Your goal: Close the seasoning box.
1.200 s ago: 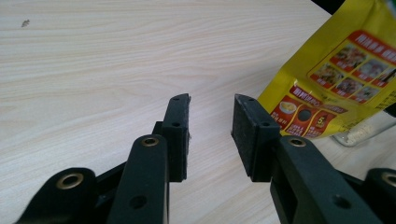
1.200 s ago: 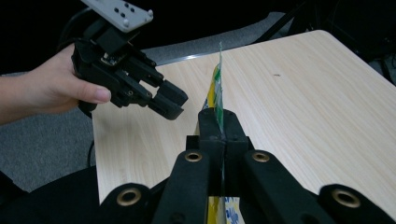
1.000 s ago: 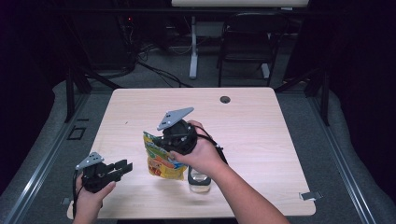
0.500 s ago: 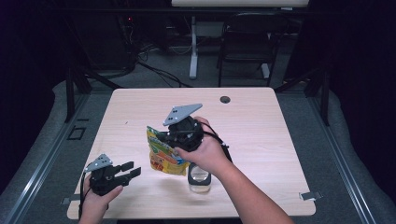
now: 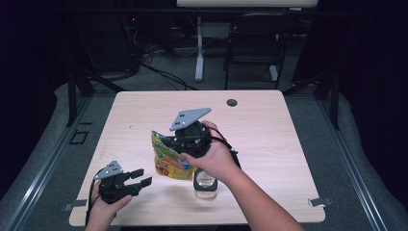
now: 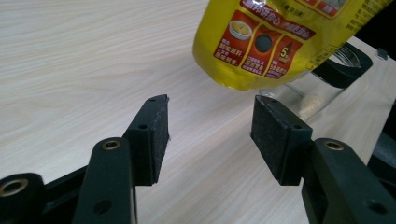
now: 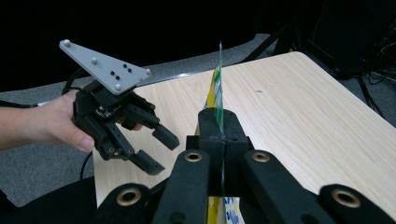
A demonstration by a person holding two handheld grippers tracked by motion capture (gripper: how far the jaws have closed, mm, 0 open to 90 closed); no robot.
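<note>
Handling note: the yellow printed flexible plastic pouch (image 5: 169, 161) hangs above the light wooden table (image 5: 269, 130), pinched at its flat top seam by the right gripper (image 7: 219, 122), whose jaws are clamped tight on the film. Its lower end sits over the clear glass jar with a black rim (image 5: 206, 182). The pouch appears light, soft and slippery, so it will likely sag and swing. The left gripper (image 6: 208, 128) has just been opening, with nothing between its pads; a second hold is best taken at the pouch's lower corner.
</note>
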